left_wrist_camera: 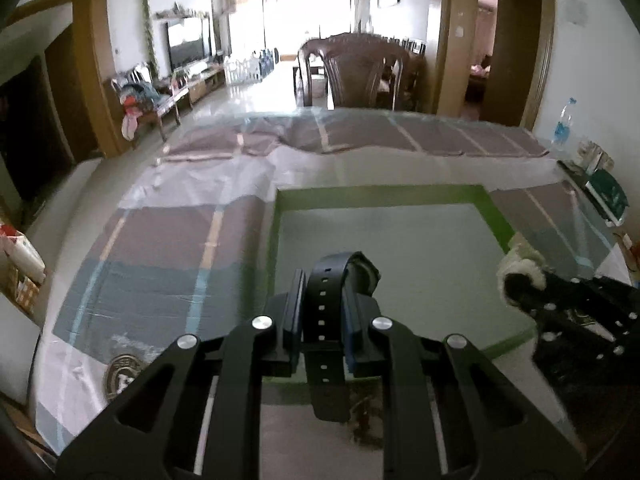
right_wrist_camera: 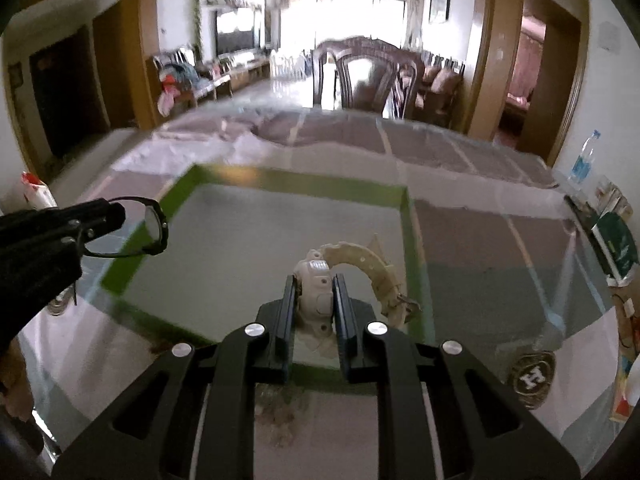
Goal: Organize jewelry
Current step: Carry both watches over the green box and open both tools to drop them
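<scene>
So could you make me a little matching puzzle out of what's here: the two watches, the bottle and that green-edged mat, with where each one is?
Things:
1. black watch
2. cream watch
3. water bottle
4. green-edged mat

Places:
A. lying flat on the table
B. clamped in the jaws of the right gripper
C. standing upright at the far right, near the wall
D. clamped in the jaws of the left gripper

Pairs: 1-D, 2-B, 3-C, 4-A
</scene>
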